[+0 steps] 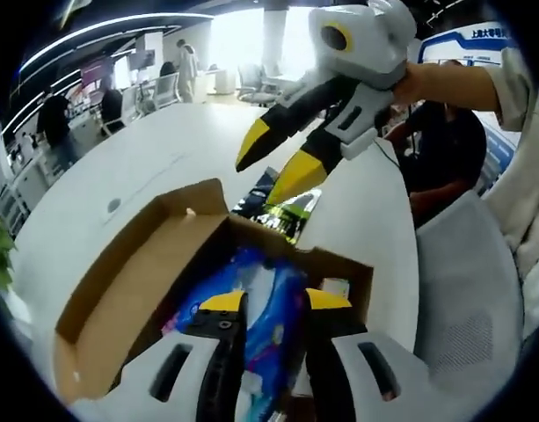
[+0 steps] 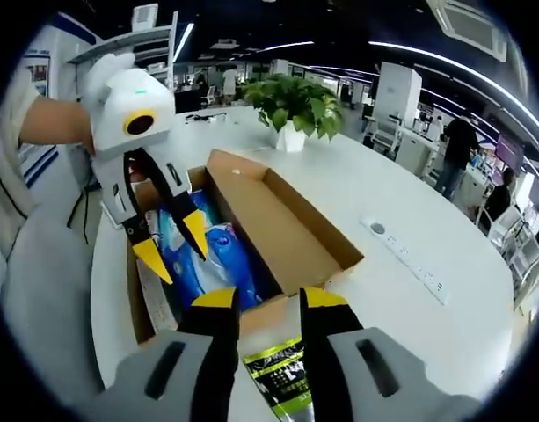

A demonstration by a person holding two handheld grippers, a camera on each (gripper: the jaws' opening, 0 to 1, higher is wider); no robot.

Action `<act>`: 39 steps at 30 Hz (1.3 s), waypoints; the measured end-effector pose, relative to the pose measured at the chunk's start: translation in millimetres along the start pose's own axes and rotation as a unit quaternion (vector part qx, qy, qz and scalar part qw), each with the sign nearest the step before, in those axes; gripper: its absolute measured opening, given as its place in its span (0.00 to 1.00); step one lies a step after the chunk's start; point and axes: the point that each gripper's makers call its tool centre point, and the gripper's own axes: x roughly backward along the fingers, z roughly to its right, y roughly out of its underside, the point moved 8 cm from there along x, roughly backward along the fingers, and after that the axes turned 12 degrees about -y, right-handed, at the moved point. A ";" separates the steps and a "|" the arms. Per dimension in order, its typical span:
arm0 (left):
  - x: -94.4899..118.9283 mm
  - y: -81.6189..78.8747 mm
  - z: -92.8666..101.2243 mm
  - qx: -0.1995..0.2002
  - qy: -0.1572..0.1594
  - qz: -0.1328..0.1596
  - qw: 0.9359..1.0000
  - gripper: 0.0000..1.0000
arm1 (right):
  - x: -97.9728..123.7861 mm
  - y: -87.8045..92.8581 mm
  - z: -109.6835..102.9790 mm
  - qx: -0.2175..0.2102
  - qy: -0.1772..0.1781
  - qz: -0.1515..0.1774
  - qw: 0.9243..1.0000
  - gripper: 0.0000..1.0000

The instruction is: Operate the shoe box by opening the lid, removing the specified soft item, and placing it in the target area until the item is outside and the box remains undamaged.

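Open brown cardboard shoe box sits on the white round table. The soft blue plastic packet lies between the left gripper fingers, spread empty; likely light, crinkly, slippery, so pinch mid-fold. The right gripper gapes empty just short.

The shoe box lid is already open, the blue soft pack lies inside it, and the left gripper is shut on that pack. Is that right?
Not quite. The shoe box lid is open and the blue soft pack lies inside, but the left gripper is open: in the right gripper view its yellow-tipped jaws stand spread over the pack, closed on nothing.
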 end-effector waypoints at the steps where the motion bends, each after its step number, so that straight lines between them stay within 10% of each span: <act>1: -1.0 0.7 0.4 0.000 0.003 -0.001 1.000 0.20 | -2.5 -0.6 -1.2 0.001 -0.003 -0.001 1.000 0.22; 24: -24.6 14.8 3.5 -0.027 0.009 -0.051 0.998 0.11 | -68.6 9.6 -12.2 0.086 0.010 -0.109 0.990 0.05; 39: -7.9 17.5 3.0 0.034 0.007 -0.051 0.998 0.00 | -63.9 -2.1 -14.6 0.070 0.013 -0.070 0.995 0.00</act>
